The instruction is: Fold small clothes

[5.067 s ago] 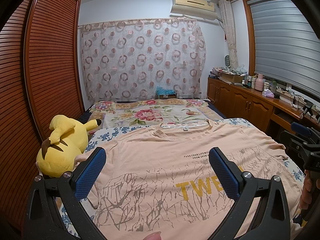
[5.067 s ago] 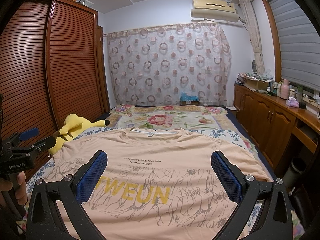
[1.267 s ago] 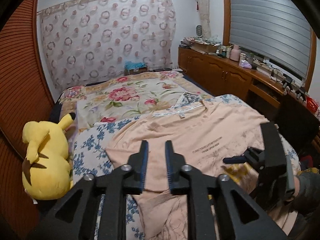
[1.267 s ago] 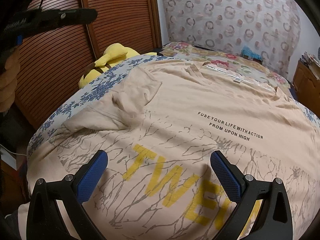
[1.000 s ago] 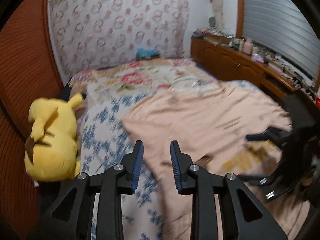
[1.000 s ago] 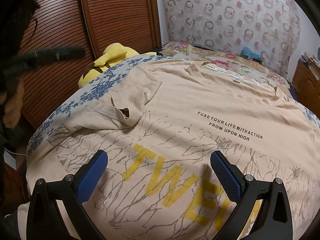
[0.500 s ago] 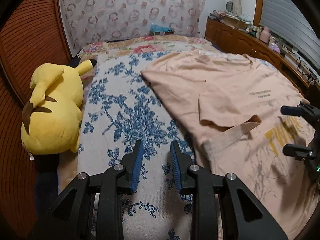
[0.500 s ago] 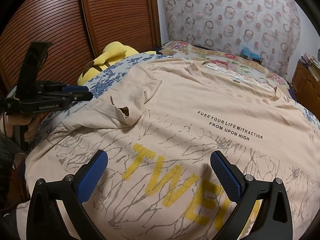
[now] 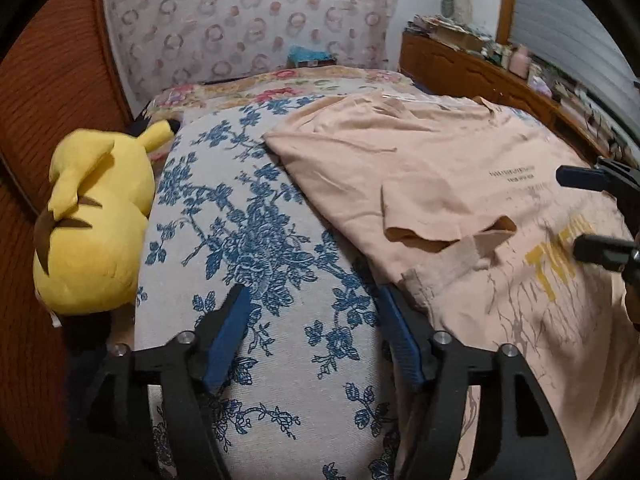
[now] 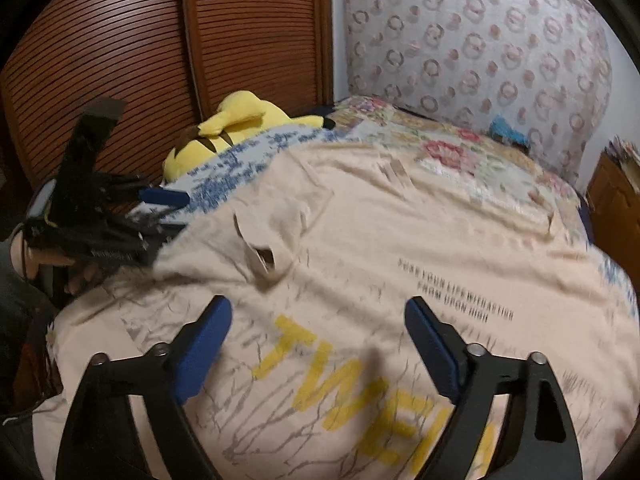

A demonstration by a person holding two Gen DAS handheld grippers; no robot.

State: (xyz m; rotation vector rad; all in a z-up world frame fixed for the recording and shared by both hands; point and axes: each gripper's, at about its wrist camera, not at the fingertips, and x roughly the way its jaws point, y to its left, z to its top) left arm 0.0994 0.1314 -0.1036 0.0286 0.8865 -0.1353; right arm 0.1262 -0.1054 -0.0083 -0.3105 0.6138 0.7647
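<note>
Left gripper (image 9: 316, 332): its blue-padded jaws are seen spread apart, having just been opening; nothing is gripped between them, only the bedspread being seen in the gap. The right-hand pad is placed just beside the T-shirt's side edge.
Right gripper (image 10: 318, 344): its jaws are held wide, though they have just been closing a little; no cloth is pinched, and the yellow lettering is seen in the gap between the pads.
Each gripper in the other's view: the left gripper is seen at the left edge of the right wrist view, held by a hand (image 10: 56, 258) at the shirt's side; the right gripper's blue fingertips are seen at the right edge of the left wrist view.
T-shirt (image 9: 440, 176): a peach T-shirt is spread face up on the bed, its sleeve (image 9: 436, 216) turned in over the chest, crumpled.
Bedspread (image 9: 248, 216): a white cover with blue flowers is left bare beside the shirt.
Plush toy (image 9: 96, 216): a yellow plush is lying at the bed's edge, against the slatted wooden doors (image 10: 132, 48).
Background: a ring-patterned curtain (image 9: 248, 20) is hung behind the bed.
</note>
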